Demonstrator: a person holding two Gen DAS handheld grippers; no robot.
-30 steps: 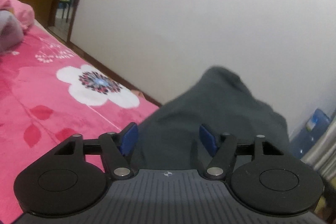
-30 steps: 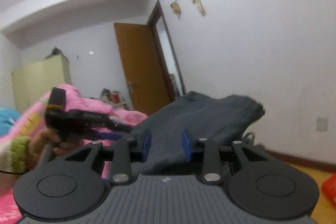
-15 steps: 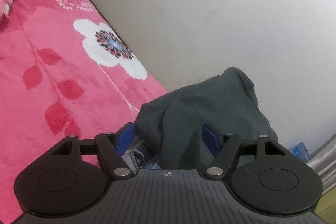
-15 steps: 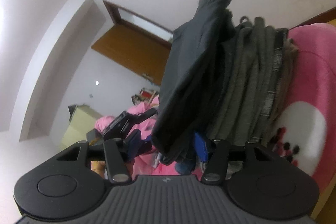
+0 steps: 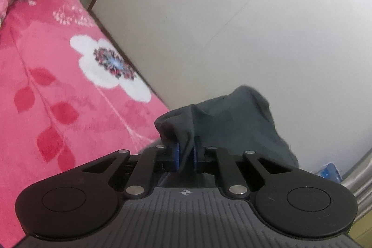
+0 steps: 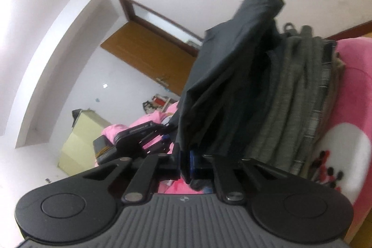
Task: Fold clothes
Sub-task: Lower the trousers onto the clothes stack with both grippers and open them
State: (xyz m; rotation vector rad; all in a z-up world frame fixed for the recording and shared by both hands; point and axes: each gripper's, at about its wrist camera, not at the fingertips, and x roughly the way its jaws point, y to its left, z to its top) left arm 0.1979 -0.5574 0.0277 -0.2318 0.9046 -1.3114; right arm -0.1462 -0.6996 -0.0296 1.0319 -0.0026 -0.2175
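Left tongs [image 5: 185, 156]: clamped on edge of dark garment [image 5: 232, 122], over pink bed [image 5: 58, 97].
Right tongs [image 6: 185, 163]: pinching same garment beside grey folded stack [image 6: 297, 104].
Risk: thin bite, cloth likely slips out; drag may topple stack.

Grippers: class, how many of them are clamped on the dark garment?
2. The left gripper pinches a fold of the dark garment above the pink blanket; the right gripper clamps its lower edge beside the folded stack.
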